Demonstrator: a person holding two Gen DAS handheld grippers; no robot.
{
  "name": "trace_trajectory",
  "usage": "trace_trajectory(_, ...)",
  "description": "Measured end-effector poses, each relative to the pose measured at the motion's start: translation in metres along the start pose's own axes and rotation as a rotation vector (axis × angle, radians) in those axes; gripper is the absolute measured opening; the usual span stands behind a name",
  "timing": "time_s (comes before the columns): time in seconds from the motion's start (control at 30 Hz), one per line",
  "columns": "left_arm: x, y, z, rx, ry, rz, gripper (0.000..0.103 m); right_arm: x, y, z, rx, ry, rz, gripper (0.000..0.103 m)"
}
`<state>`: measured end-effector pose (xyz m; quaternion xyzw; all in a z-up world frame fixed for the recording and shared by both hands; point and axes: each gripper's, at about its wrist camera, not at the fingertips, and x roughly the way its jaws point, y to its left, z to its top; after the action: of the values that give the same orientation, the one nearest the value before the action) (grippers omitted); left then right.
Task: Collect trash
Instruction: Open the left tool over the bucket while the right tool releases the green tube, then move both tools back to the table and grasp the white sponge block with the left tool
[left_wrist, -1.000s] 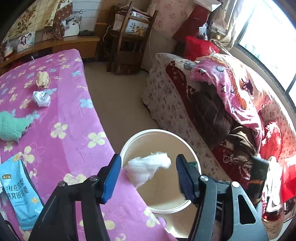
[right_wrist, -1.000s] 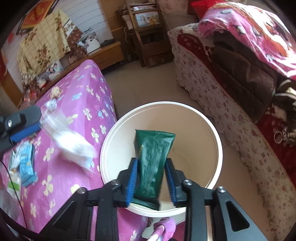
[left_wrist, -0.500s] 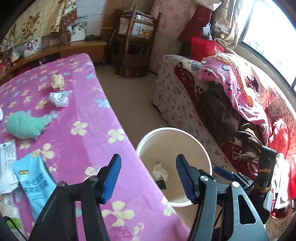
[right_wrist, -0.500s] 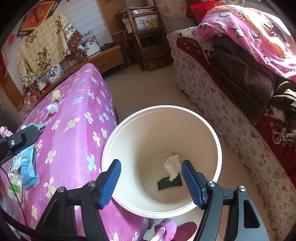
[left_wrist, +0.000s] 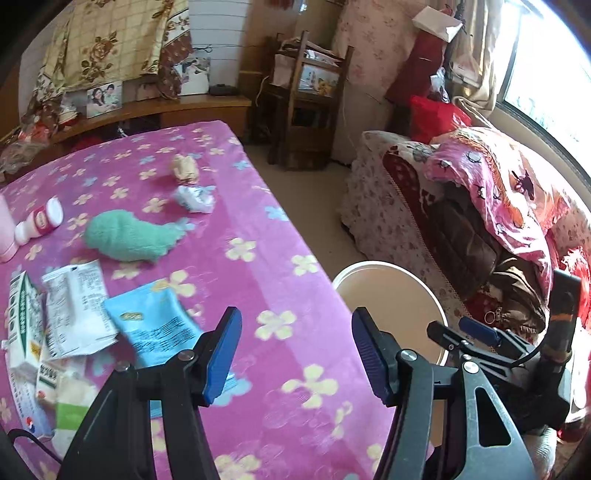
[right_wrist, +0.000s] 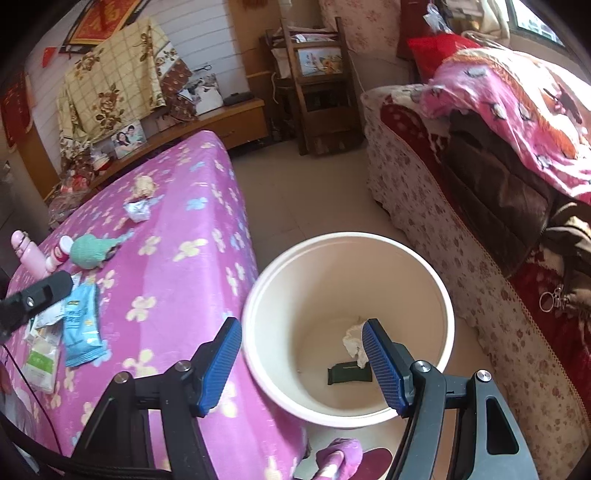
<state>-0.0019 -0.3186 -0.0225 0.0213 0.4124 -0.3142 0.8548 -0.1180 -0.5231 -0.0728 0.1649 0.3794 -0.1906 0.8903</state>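
I've got the bucket (right_wrist: 347, 328) standing on the floor just right of the table (left_wrist: 280, 295) edge, with the sofa (right_wrist: 443, 229) on its far right. In the bucket lie a flat packet (right_wrist: 349, 376) and, behind it, a crumpled tissue (right_wrist: 354, 341). On the table, nearest me, a snack pouch (left_wrist: 155, 328) lies overlapping a paper wrapper (left_wrist: 75, 306) on its left. Behind them rests a cloth (left_wrist: 129, 236), with a small bottle (left_wrist: 38, 220) on its side to the left. Farther back, a crumpled wrapper (left_wrist: 195, 198), then a paper ball (left_wrist: 184, 168) behind that. A wooden chair (left_wrist: 310, 107) stands beyond the table's far corner.
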Motion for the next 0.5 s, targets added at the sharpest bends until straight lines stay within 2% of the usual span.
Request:
trace_trajectory(0.17,-0.017,0.018,-0.008,-0.027,-0.016,0.007,0.068,-0.011,0.026,-0.001,-0.038,-0.016,0.022,0.072)
trace_trajectory(0.5,-0.047,0.054,-0.024,-0.071,-0.029,0.036,0.069,-0.02,0.075,-0.009,-0.099,-0.006,0.086,0.072)
